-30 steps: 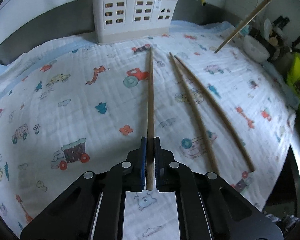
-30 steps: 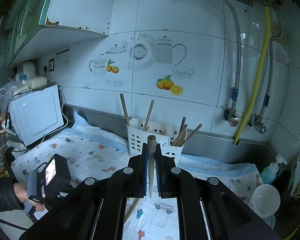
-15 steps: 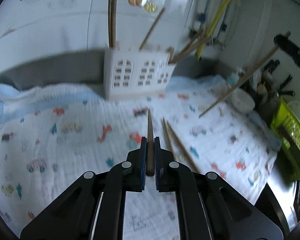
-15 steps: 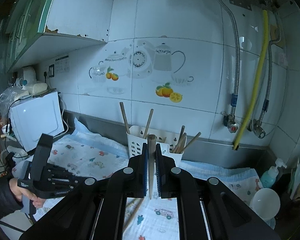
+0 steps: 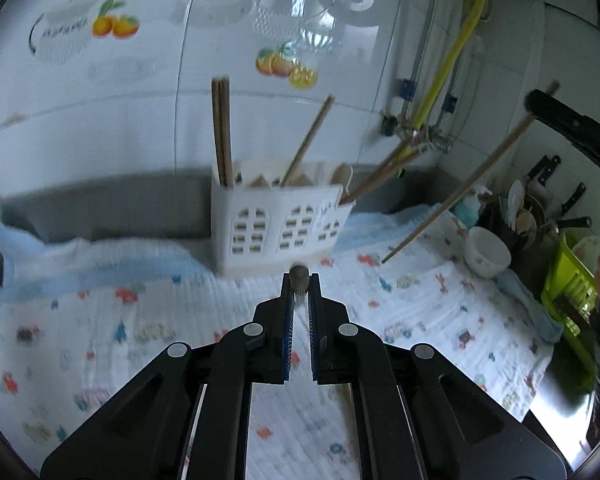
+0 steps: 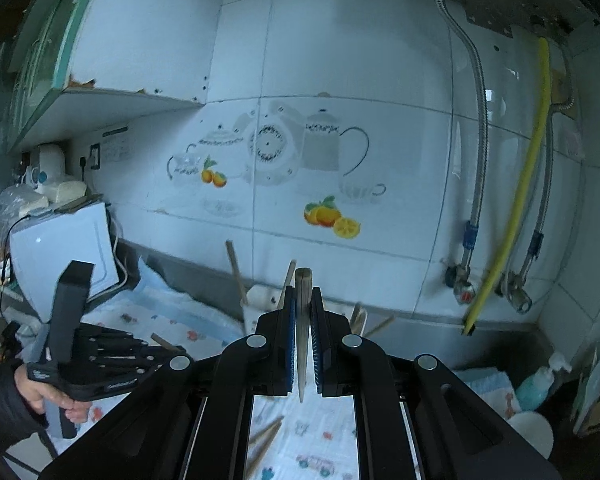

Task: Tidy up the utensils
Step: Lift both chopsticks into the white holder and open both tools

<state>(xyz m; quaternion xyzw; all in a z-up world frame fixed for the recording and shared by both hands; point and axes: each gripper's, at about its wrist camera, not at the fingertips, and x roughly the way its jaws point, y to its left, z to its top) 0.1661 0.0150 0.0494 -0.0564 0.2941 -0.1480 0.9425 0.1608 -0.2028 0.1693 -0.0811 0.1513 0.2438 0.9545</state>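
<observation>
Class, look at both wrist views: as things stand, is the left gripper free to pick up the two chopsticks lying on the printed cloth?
Probably not: the left gripper is shut on a chopstick, so the two chopsticks on the cloth must wait.

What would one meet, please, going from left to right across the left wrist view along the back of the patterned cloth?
White utensil holder → chopstick held in the air by the right gripper → white bowl → green rack.
</observation>
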